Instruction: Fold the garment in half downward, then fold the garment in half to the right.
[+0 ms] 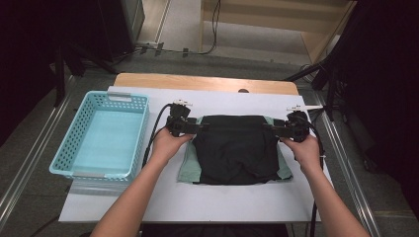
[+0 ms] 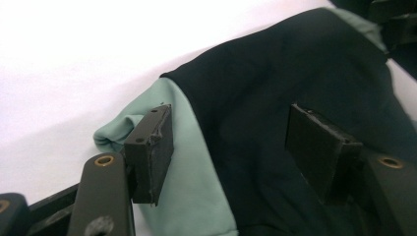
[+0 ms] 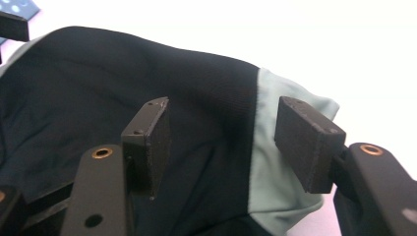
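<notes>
A folded black-and-green garment (image 1: 236, 148) lies mid-table (image 1: 207, 202). The left claw (image 1: 196, 128) and right claw (image 1: 269, 127) hang spread over its far corners. Left of it, apart, sits an empty turquoise basket (image 1: 66, 153).

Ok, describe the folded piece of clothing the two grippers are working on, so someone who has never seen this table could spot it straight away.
Start at the white table top, with a light blue basket at its left. The folded garment lies flat in the middle, between the left gripper and the right gripper, both open at its far corners. It is the one cloth thing there: black, with mint green showing along both side edges.
</notes>
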Demonstrator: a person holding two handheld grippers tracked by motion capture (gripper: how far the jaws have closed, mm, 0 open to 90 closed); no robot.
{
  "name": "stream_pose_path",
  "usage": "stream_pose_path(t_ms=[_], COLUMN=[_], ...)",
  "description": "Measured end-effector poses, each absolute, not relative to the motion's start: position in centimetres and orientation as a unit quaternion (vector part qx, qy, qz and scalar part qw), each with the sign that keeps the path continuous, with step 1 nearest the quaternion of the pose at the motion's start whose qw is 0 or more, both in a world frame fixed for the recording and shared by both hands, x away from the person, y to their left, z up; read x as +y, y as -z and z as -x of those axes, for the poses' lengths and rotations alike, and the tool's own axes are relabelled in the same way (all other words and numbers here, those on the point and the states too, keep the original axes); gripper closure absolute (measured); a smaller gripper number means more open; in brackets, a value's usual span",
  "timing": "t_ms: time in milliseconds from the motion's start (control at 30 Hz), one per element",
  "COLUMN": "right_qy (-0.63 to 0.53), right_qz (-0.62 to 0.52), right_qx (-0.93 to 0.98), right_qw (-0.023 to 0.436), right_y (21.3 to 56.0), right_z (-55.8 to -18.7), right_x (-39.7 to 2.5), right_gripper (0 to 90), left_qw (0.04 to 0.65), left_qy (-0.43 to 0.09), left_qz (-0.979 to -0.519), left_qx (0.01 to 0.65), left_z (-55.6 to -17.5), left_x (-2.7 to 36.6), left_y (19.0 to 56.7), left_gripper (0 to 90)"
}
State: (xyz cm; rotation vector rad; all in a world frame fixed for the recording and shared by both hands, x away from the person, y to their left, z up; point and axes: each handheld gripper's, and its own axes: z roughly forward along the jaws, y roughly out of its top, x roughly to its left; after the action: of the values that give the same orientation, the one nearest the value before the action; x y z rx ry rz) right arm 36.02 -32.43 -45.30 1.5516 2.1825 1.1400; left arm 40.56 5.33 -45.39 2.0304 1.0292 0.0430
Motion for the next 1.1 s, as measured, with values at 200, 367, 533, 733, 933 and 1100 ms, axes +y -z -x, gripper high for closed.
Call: stream_pose_path(t_ms=[200, 367, 533, 733, 933, 1100], right_qy=[-0.399, -0.395, -0.395, -0.394, -0.395, -0.396], right_qz=[-0.518, -0.503, -0.492, -0.485, -0.475, -0.467], right_qx=[0.749, 0.764, 0.771, 0.776, 0.782, 0.787], right_qw=[0.107, 0.091, 0.085, 0.085, 0.078, 0.072], right_y=[44.4, 44.3, 44.4, 44.3, 44.4, 44.5], right_z=[-35.2, -34.8, -34.6, -35.0, -35.3, -35.5], right_x=[-31.7, -30.9, -29.9, -29.1, -28.2, -27.3], right_gripper=[36.0, 35.1, 35.0, 35.0, 35.0, 34.9], left_qw=[0.409, 0.411, 0.413, 0.405, 0.404, 0.404], left_qy=[-0.016, -0.010, -0.015, -0.014, -0.019, -0.022], left_qz=[-0.818, -0.820, -0.822, -0.826, -0.825, -0.827], left_qx=[0.404, 0.399, 0.392, 0.392, 0.395, 0.392], left_z=[-40.0, -39.5, -39.1, -38.5, -37.8, -37.1], left_x=[5.5, 5.8, 5.9, 6.6, 7.3, 7.7], left_y=[44.9, 44.5, 44.1, 44.2, 44.0, 43.8], left_gripper=[35.3, 35.3, 35.3, 35.4, 35.3, 35.3])
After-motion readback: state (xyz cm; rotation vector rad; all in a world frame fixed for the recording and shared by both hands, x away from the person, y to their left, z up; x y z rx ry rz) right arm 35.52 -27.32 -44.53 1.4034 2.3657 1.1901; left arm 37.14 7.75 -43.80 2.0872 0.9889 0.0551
